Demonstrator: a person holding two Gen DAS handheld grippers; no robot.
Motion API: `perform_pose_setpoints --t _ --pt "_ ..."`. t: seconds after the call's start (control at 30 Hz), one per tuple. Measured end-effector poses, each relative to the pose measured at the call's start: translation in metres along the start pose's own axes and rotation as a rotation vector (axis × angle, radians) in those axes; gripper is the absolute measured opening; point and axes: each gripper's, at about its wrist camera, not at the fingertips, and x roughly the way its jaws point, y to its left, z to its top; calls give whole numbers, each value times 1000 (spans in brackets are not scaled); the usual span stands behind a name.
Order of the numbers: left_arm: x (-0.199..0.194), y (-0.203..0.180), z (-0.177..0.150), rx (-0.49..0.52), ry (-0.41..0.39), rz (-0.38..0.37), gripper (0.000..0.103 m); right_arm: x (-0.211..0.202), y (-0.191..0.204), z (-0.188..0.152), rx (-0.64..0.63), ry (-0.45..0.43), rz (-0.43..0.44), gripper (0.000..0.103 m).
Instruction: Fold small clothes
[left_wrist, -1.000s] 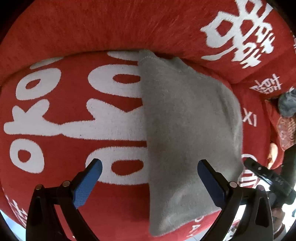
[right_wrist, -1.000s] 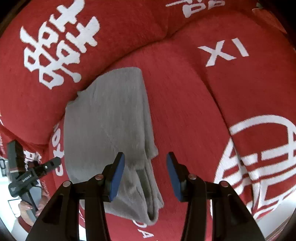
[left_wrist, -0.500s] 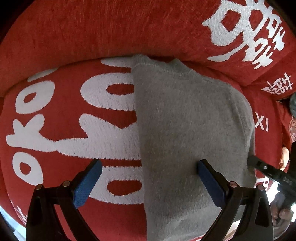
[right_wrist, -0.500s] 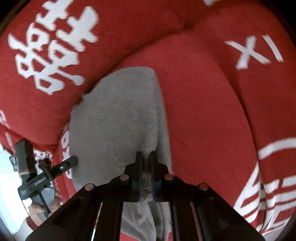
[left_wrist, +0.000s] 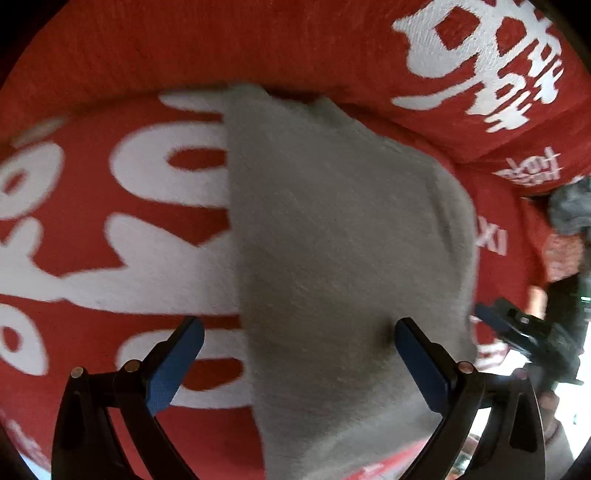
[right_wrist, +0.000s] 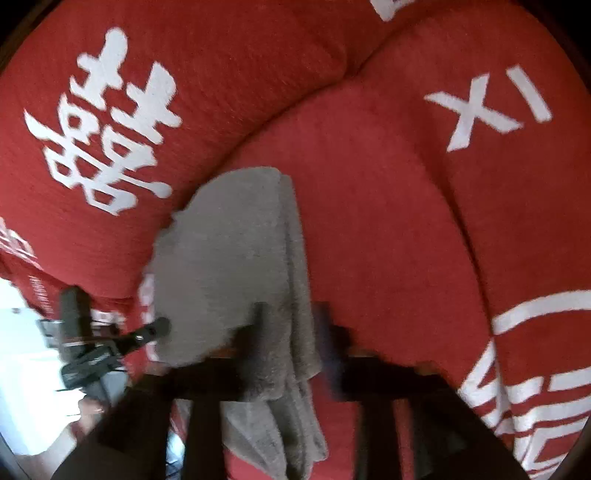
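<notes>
A grey fleece garment lies folded lengthwise on a red sofa seat. My left gripper is open, its blue-padded fingers spread wide over the garment's near left edge, the right finger resting on the cloth. In the right wrist view the garment shows its layered right edge. My right gripper is blurred by motion; its jaws stand apart on either side of that layered edge, open and not gripping.
The red sofa cover has large white lettering, with a back cushion behind the garment. The other gripper shows at each view's edge. A grey item lies at far right.
My right gripper, shut on the garment's right edge half a second ago, has opened and let it go. My left gripper moved forward over the garment, still open.
</notes>
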Motion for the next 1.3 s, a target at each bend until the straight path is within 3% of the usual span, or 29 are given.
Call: perform_pose_setpoints --t 0.1,0.2,0.47,0.6,0.7,0.77,0.83,1.03,1.3 --pt "10 1 0 -2 44 -88 103 10 -9 4 9 62 119 61" --pt "19 -1 5 -8 61 -157 103 27 -16 7 23 126 164 61" --pt "35 -24 8 44 42 -126 103 53 -6 21 -67 232 261 60" --pt "36 -28 4 81 23 -90 102 74 12 22 -130 266 251 60" --pt "28 -26 0 78 -28 -62 82 78 14 19 -84 263 221 38" --pt "16 -19 -6 72 -72 -87 62 74 21 12 -86 237 222 33" --pt "4 -16 -12 81 -100 -124 50 68 30 5 -78 214 242 32" --pt "-30 -7 -27 87 -128 -233 47 51 61 -22 -57 180 324 32" --pt "-93 30 -82 110 -180 -238 47 30 109 -81 -39 180 370 32"
